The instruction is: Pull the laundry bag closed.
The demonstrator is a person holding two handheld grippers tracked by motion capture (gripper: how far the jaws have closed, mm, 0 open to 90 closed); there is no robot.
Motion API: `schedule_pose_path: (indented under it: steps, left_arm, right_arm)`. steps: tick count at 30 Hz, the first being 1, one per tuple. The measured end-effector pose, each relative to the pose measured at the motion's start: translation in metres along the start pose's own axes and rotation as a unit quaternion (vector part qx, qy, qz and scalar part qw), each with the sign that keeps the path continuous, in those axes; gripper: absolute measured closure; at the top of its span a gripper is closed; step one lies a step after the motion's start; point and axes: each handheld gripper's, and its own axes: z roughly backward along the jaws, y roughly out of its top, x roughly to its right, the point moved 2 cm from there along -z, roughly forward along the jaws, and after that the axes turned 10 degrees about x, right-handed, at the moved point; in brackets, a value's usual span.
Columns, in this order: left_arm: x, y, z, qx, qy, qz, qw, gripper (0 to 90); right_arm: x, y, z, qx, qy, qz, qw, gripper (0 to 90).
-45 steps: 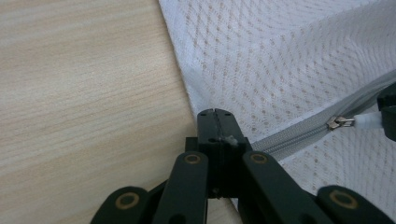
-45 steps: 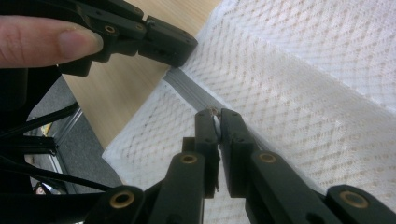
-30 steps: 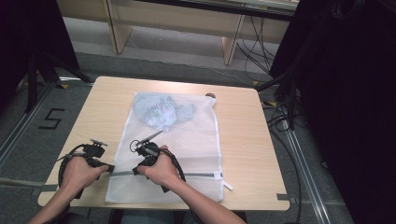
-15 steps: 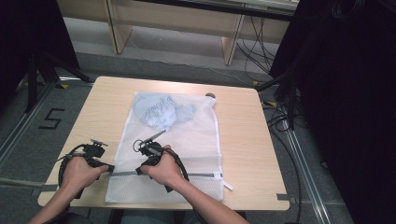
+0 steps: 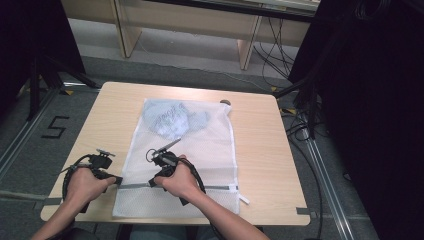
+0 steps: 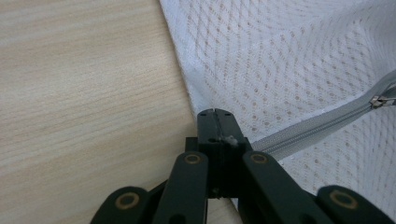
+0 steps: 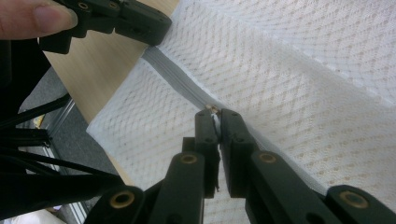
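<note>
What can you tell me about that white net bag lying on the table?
The white mesh bag lies flat on the wooden table, its near edge at the table's front. It looks like thin, see-through netting, with a crumpled bluish cloth inside near its far end. A grey zipper runs across near the front edge. The left tongs pinch the bag's left edge at the zipper's end; the right tongs are shut on the zipper pull.

A pale wooden table stands on grey floor. Near its far edge lies a small dark round spot. On the floor off the table's left edge a black numeral 5 is marked. Black cables trail off the right edge; light wooden furniture legs stand beyond the far edge
</note>
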Motion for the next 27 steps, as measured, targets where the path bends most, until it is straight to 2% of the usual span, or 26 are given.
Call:
schedule_pose_path:
  steps: [2, 4, 5, 7, 9, 12, 14, 18, 19, 25, 26, 27]
  left_arm:
    - [-0.001, 0.000, 0.000, 0.000, 0.000, -0.003, 1.0000, 89.9]
    - [-0.001, 0.000, 0.000, 0.001, -0.001, -0.004, 1.0000, 89.9]
    - [-0.001, 0.000, 0.000, 0.000, 0.000, -0.003, 1.0000, 89.9]
    - [0.000, 0.000, 0.000, 0.000, 0.001, -0.002, 1.0000, 89.9]
    - [0.000, 0.000, 0.000, 0.000, 0.001, 0.000, 1.0000, 89.9]
    - [0.000, 0.000, 0.000, 0.000, 0.001, -0.002, 1.0000, 89.9]
    - [0.000, 0.000, 0.000, 0.000, 0.001, 0.000, 1.0000, 89.9]
    - [-0.001, 0.000, 0.000, 0.000, 0.000, -0.003, 1.0000, 89.9]
    - [0.000, 0.000, 0.000, 0.000, 0.000, -0.003, 1.0000, 89.9]
    - [0.000, 0.000, 0.000, -0.001, 0.002, 0.000, 1.0000, 89.9]
    - [0.000, 0.000, 0.000, 0.000, 0.002, -0.001, 1.0000, 89.9]
    - [0.000, 0.000, 0.000, -0.001, 0.002, 0.000, 1.0000, 89.9]
  right_arm:
    - [-0.001, 0.000, 0.002, -0.002, -0.003, -0.008, 1.0000, 87.1]
    - [0.001, 0.000, 0.003, 0.000, -0.002, 0.002, 1.0000, 87.1]
    - [0.000, 0.000, 0.004, -0.002, -0.005, -0.008, 1.0000, 87.1]
    - [0.000, -0.001, 0.004, -0.005, -0.006, -0.013, 0.9999, 87.1]
    - [0.003, -0.002, 0.002, 0.011, 0.003, 0.004, 0.9999, 87.1]
    - [0.002, -0.003, 0.005, 0.000, -0.003, -0.004, 1.0000, 87.1]
    - [0.002, -0.004, 0.004, 0.007, 0.005, -0.012, 0.9999, 87.1]
    - [0.004, -0.005, 0.005, 0.005, 0.001, -0.017, 0.9998, 87.1]
    - [0.006, -0.005, 0.005, 0.008, 0.004, -0.009, 0.9999, 87.1]
    - [0.006, -0.006, 0.008, 0.006, 0.002, -0.016, 0.9999, 87.1]
    - [0.009, -0.006, 0.008, 0.009, -0.001, -0.005, 0.9999, 87.1]
    - [0.008, -0.006, 0.008, 0.009, 0.002, -0.007, 0.9999, 87.1]
